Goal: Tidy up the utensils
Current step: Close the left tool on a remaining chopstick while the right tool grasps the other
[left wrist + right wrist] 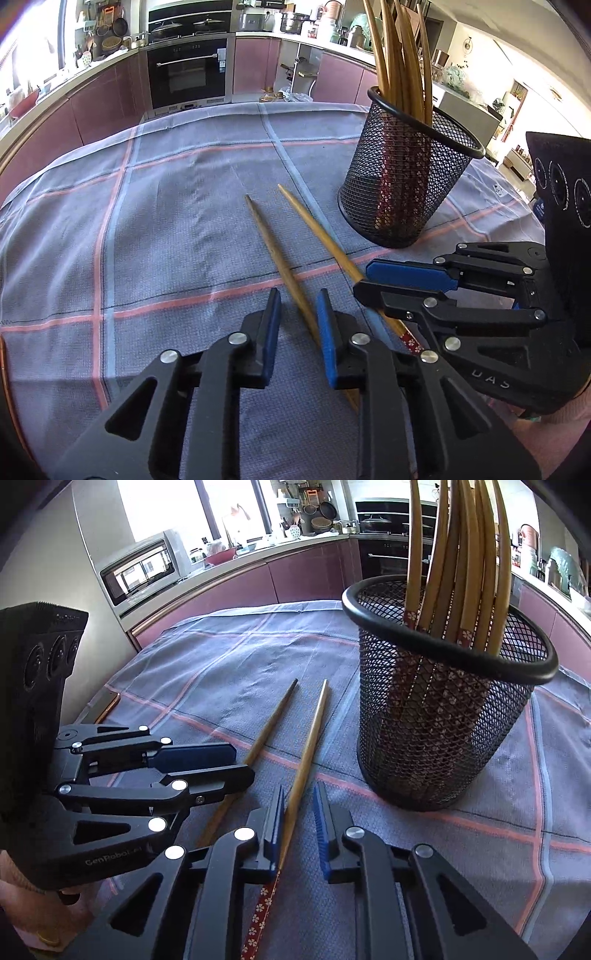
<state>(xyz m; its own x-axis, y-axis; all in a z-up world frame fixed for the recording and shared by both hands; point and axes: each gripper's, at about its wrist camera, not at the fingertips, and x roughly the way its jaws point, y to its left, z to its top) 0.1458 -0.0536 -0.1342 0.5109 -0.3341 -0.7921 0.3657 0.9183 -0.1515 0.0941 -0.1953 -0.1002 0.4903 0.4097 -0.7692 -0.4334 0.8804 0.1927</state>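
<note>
**Position of items.** Two chopsticks lie loose on the checked cloth (166, 221), side by side. Their tapered tips point away from us and towards the mesh holder (402, 184), which stands upright just beyond and to the right, already stocked with chopsticks.

**Governing relation.** Each stick's long axis runs nearly in line with the gripper above it. The darker chopstick (269, 243) passes between the jaws of the left gripper (295, 295). The paler chopstick (314, 723), which has a red flowered butt, passes between the jaws of the right gripper (299, 790), which is also the one nearer the holder.

**Jaws.** Both pairs stand narrow but not clamped, and a gap shows beside each stick. The paler stick lies against the left-hand pad only, so far as the fisheye distortion lets us judge.

**Not verified.** Much of the darker stick's rear length is covered by the left gripper's fingers. The holder's chopstick tops are cut off by the frame edge. We cannot confirm whether either stick is off the cloth.
</note>
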